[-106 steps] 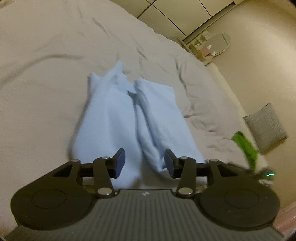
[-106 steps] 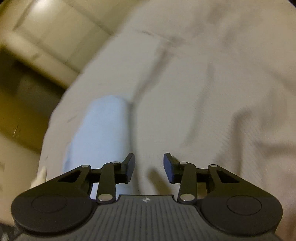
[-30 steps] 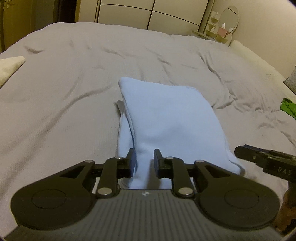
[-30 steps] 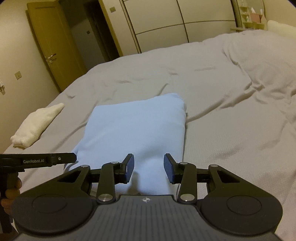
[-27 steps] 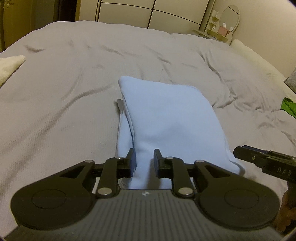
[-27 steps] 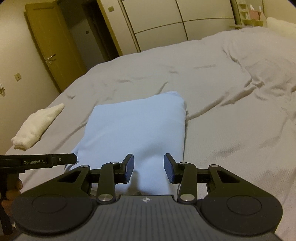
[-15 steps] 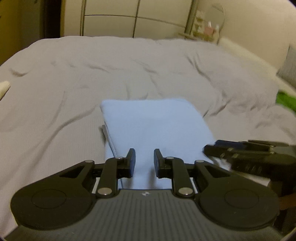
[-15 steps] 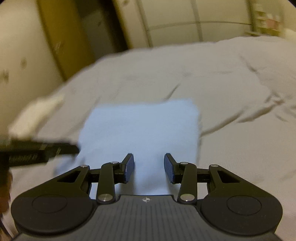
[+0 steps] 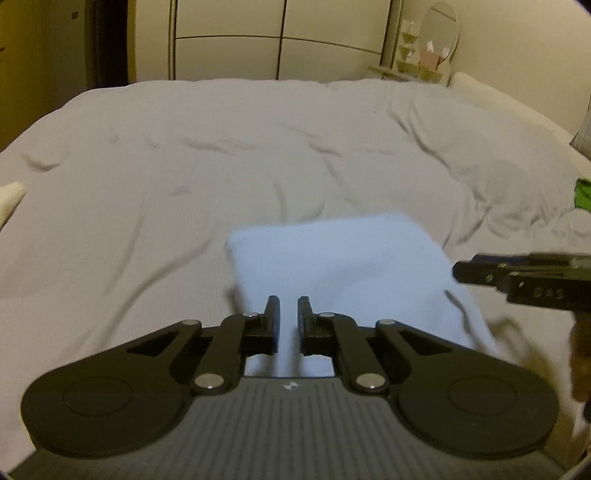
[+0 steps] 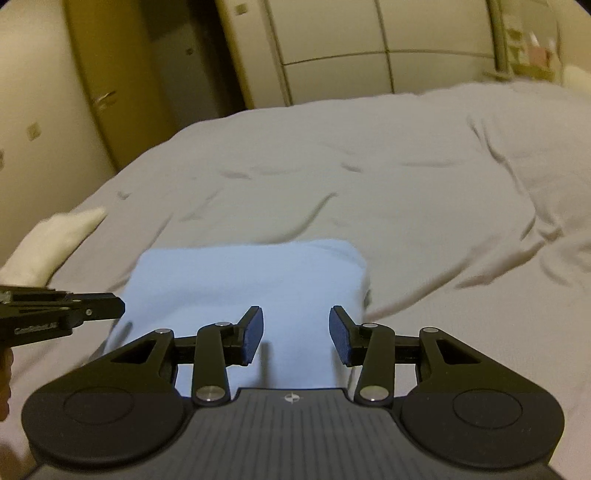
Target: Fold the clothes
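A light blue garment [image 9: 351,266], folded into a compact rectangle, lies flat on the grey bed [image 9: 221,166]. My left gripper [image 9: 289,301] hovers over its near left part. Its jaws are drawn to a narrow slit and I see nothing pinched in it. From the right wrist the same garment [image 10: 251,280] sits straight ahead. My right gripper [image 10: 296,314] stands open above its near edge, with nothing between the pads. Each gripper shows side-on in the other view: the right gripper [image 9: 460,271] over the garment's right side, the left gripper [image 10: 118,306] at its left edge.
A folded white towel [image 10: 51,236] lies near the bed's left edge. A green item [image 9: 583,194] sits at the far right of the bed. Wardrobe doors [image 9: 280,48] and a mirror shelf [image 9: 439,26] stand beyond the bed. A hand [image 9: 580,369] holds the right gripper.
The garment went from two long folds to a compact rectangle. Both cameras have tilted up and the garment sits lower in view. The left jaws have narrowed. The right jaws stay open.
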`<state>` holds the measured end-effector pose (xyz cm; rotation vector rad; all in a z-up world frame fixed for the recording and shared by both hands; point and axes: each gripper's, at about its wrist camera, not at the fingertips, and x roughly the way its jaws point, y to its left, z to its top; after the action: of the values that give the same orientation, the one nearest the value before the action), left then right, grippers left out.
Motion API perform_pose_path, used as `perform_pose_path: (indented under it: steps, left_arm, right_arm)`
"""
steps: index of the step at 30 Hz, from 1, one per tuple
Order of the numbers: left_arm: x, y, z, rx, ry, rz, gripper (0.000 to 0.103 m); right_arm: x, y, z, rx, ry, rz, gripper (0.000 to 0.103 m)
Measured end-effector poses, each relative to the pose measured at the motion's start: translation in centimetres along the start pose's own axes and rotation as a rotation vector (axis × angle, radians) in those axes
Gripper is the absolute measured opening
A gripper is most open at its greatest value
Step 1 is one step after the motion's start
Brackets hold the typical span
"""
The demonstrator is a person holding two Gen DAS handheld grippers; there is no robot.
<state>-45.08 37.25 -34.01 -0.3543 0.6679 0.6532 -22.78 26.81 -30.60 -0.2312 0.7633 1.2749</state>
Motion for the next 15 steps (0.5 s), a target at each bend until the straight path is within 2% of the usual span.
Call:
perform_pose_path:
  steps: [3, 7, 9, 11, 15]
  left_arm:
    - [2.6, 0.5, 1.2, -0.001, 0.017, -0.019, 0.007]
    - [6.3, 1.7, 0.4, -0.005, 0.090, 0.027, 0.007]
    - [6.2, 1.9, -0.3, -0.014, 0.082, 0.030, 0.007]
    - [5.2, 1.7, -0.5, -0.016, 0.067, 0.041, 0.007]
    - [1.2, 1.4, -1.0, -0.035, 0.032, 0.019, 0.006]
  right_arm:
    - [2.8, -1.4, 0.5, 0.044, 0.037, 0.022, 0.045]
    - [5.2, -1.4, -0.5, 0.018, 0.108, 0.039, 0.049]
    - [4.6, -1.2, -0.7, 0.003, 0.091, 0.044, 0.049]
    - [2.9, -1.7, -0.6, 0.040, 0.059, 0.060, 0.049]
    - [-2.4, -1.1, -1.8, 0.067, -0.005, 0.093, 0.049]
